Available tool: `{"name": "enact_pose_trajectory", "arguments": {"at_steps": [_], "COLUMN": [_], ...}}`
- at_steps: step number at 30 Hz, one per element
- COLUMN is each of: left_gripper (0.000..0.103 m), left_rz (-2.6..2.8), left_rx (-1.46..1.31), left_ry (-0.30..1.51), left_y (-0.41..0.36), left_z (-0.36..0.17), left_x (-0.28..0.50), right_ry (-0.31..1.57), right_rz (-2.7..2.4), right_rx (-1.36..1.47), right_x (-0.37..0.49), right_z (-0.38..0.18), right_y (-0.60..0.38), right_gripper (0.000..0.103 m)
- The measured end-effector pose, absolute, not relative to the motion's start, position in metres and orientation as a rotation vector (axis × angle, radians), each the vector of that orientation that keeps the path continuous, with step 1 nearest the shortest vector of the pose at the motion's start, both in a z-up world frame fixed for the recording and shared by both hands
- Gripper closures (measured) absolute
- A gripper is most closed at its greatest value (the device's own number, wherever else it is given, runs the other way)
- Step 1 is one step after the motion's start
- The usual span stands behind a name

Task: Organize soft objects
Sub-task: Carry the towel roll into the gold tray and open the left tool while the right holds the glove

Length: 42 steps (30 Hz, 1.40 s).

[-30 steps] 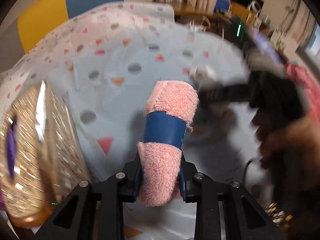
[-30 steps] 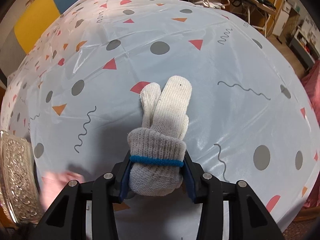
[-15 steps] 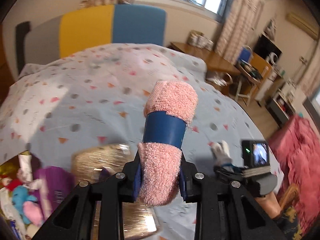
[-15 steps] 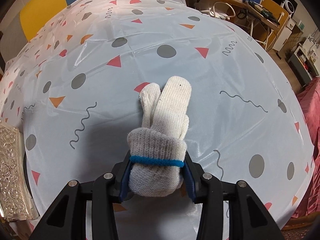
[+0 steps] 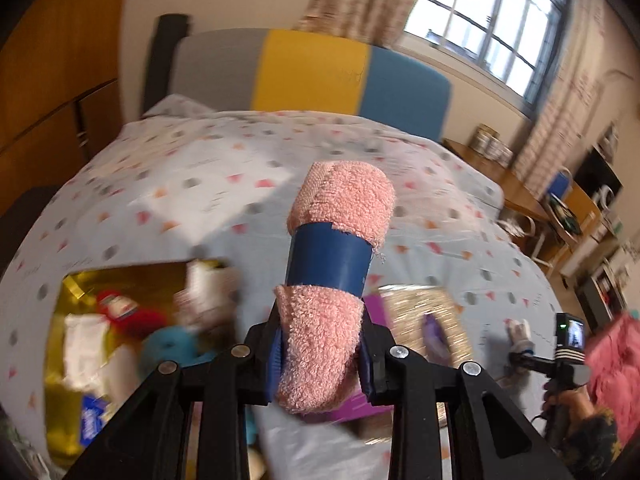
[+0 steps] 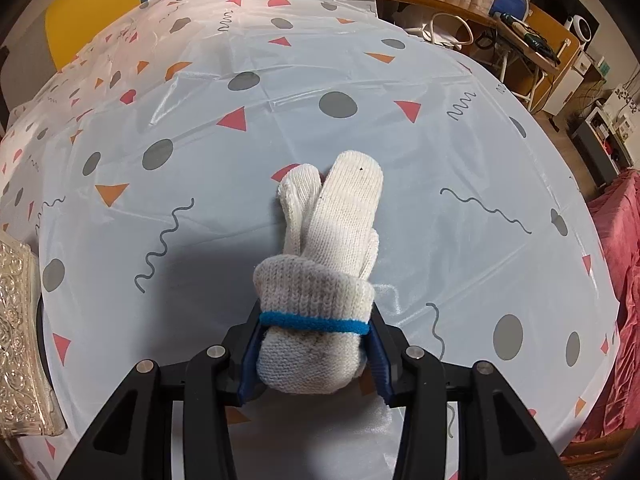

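The left gripper (image 5: 320, 354) is clamped on a rolled pink towel (image 5: 336, 280) with a blue band (image 5: 330, 258) around its middle, held up in the air above the bed (image 5: 200, 184). Only this left view takes in the room: the striped headboard (image 5: 312, 72), the window (image 5: 492, 28), and below the towel a gold tray (image 5: 76, 292) heaped with soft things, too smeared to tell apart. A second glittery tray (image 5: 416, 312) with something purple (image 5: 432, 328) on it sits just right of the towel, also blurred. Far right, small, the person's other hand (image 5: 560, 392) shows with its tool.

Over to the right view, sharp and close: the right gripper (image 6: 312, 354) is squeezed onto a bundle of white knit gloves (image 6: 324, 280) with a blue cuff line, held just over the patterned plastic sheet (image 6: 360, 140); whether the fingertips of the gloves touch the sheet, I can't tell. A silver embossed tray (image 6: 18, 340) is cut off at the left edge.
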<state>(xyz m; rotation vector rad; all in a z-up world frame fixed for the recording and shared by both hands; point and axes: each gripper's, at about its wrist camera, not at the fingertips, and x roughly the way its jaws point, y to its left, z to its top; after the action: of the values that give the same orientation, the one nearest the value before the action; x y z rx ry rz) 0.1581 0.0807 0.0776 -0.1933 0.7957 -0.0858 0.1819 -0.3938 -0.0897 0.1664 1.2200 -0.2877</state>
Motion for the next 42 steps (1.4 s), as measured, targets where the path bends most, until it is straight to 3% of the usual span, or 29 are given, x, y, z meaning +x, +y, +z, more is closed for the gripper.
{"name": "enact_pose_trajectory", "arguments": {"at_steps": [10, 19, 34, 37, 39, 42], "left_gripper": [0.072, 0.072, 0.070, 0.065, 0.054, 0.048], "left_rz": [0.142, 0.251, 0.271, 0.292, 0.307, 0.321], "left_rx": [-0.328, -0.425, -0.510, -0.504, -0.473, -0.439], "left_ry": [0.780, 0.817, 0.967, 0.965, 0.960, 0.938], "left_y": [0.195, 0.248, 0.235, 0.236, 0.236, 0.234], "left_z": [0.036, -0.003, -0.058, -0.065, -0.063, -0.058], "left_x": [0.065, 0.005, 0.056, 0.056, 0.054, 0.049], "right_ry": [1.210, 1.201, 1.191, 1.191, 1.192, 1.192], "right_rz": [-0.298, -0.308, -0.327, -0.328, -0.328, -0.329], "right_rx": [0.123, 0.068, 0.012, 0.010, 0.009, 0.004], "right_x": [0.179, 0.178, 0.175, 0.176, 0.176, 0.175], "right_z": [-0.095, -0.093, -0.090, -0.090, -0.090, -0.090], "right_y": [-0.383, -0.375, -0.364, -0.364, -0.364, -0.363], "right_gripper": [0.057, 0.057, 0.058, 0.058, 0.058, 0.058]}}
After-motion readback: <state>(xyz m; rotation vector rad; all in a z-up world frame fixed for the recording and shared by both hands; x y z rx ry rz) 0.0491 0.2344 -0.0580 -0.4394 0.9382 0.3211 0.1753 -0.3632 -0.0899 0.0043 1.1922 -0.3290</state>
